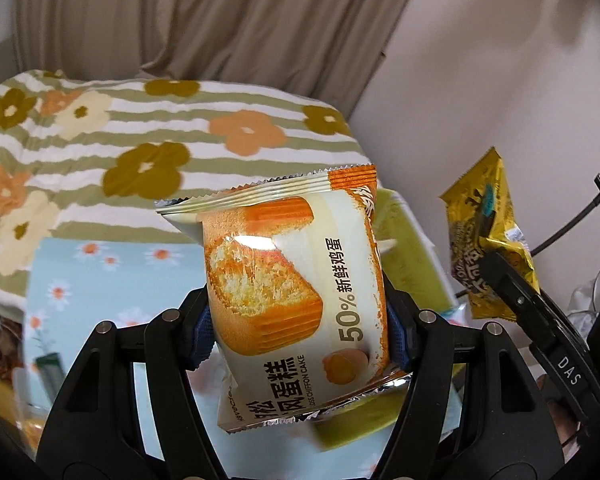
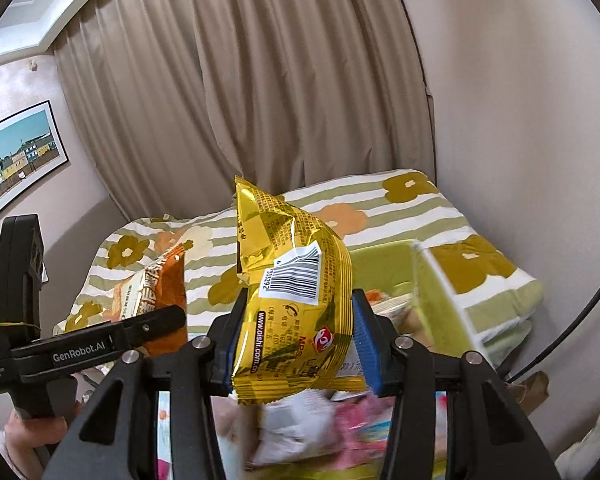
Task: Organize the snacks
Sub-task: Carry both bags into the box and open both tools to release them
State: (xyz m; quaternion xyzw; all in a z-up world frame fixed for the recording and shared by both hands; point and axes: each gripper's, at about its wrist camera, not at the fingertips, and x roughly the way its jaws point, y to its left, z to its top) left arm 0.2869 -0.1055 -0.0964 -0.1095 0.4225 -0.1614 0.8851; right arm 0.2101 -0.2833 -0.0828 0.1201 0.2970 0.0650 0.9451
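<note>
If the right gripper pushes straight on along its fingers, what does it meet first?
Probably the green bin just beyond the gold snack bag held by the right gripper, with the floral bedding behind it. Depth is unclear here.

Beige curtain [image 2: 284,80] hangs behind a flowered striped quilt [image 1: 140,140]; framed picture [image 2: 20,156] on wall.

Glossy plastic cake wrapper [image 1: 296,300], shiny gold foil bag [image 2: 296,300], soft cloth quilt [image 1: 100,152].
</note>
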